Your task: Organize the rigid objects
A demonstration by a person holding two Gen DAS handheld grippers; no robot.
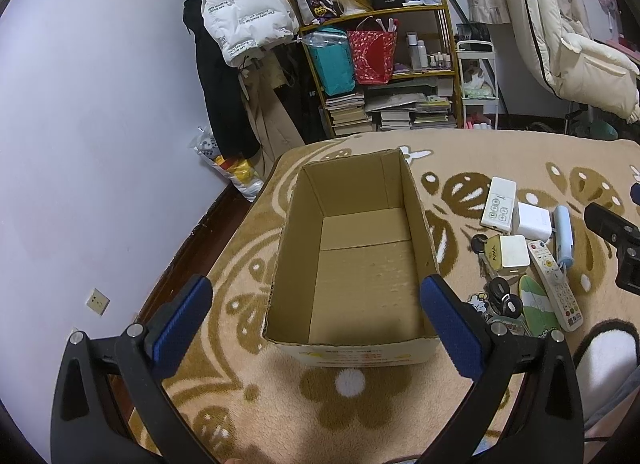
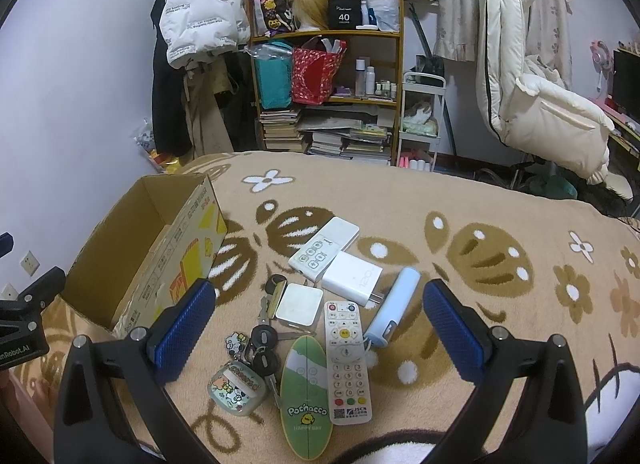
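An open, empty cardboard box (image 1: 352, 260) sits on the patterned blanket; it also shows in the right wrist view (image 2: 160, 252) at left. My left gripper (image 1: 316, 324) is open and empty, hovering over the box's near edge. My right gripper (image 2: 320, 328) is open and empty above a cluster of small items: a white remote (image 2: 347, 360), a green oval Pochacco item (image 2: 306, 392), keys (image 2: 262, 340), a white square case (image 2: 298, 306), a white charger (image 2: 352, 278), a flat white controller (image 2: 324, 250), a blue-white cylinder (image 2: 394, 306) and a cartoon earbud case (image 2: 237, 388).
The same cluster lies right of the box in the left wrist view (image 1: 524, 256). A cluttered bookshelf (image 2: 328, 96) and hanging coats (image 2: 200, 4) stand behind the bed. A wall (image 1: 100, 124) runs along the left. A cream padded chair (image 2: 536, 104) is at the right.
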